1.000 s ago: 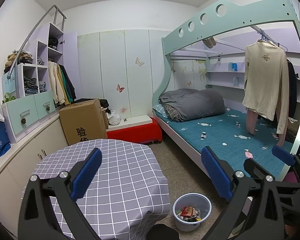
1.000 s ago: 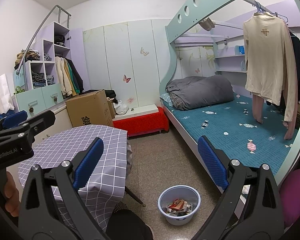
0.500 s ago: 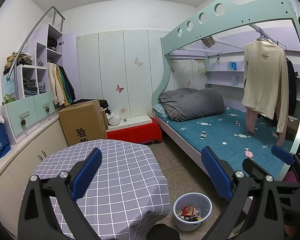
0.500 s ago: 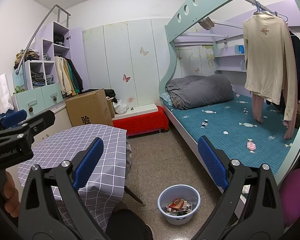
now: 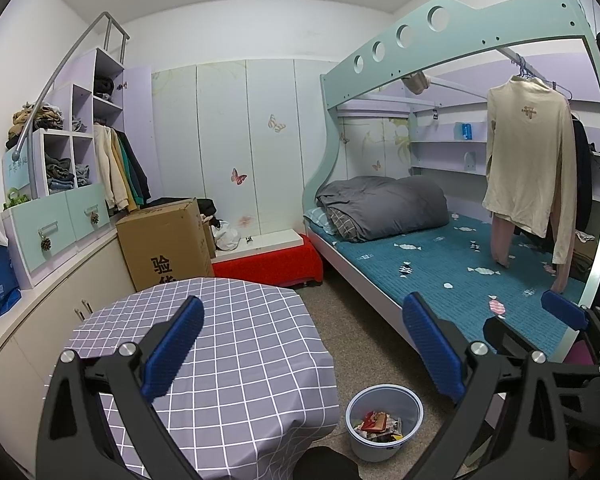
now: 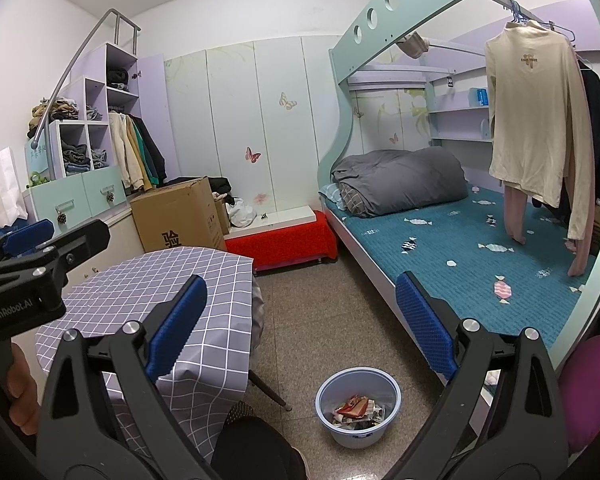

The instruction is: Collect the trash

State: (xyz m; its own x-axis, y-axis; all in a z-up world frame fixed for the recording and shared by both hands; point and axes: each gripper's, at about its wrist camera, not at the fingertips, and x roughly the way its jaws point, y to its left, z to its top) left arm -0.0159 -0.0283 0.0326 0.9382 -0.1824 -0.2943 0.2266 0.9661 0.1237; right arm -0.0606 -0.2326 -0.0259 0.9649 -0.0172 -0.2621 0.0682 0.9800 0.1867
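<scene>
Left wrist view: the left gripper (image 5: 300, 348) is shown with its blue-padded fingers (image 5: 172, 348) spread wide and nothing between them, held above the round bench draped in a grey-and-white checked cloth (image 5: 236, 360). No litter is seen on the cloth. On the brown tiled floor (image 5: 352, 320), just beside the bench and between it and the bed, a pale blue plastic waste bin (image 5: 384, 396) is placed, partly filled with crumpled red and white wrappers (image 5: 376, 424). The right gripper (image 6: 300, 332) is likewise held apart and empty in the right wrist view, raised over the floor with the same bin (image 6: 358, 396) below and ahead of it. Both tools are presumably kept level and unloaded because the room is being scanned for more rubbish. Small candy-shaped marks are scattered over the teal bed cover (image 6: 460, 264); whether they are printed pattern or loose wrappers cannot be told. Most of the collecting is judged done, as the trash that can be made out lies in the bin.
</scene>
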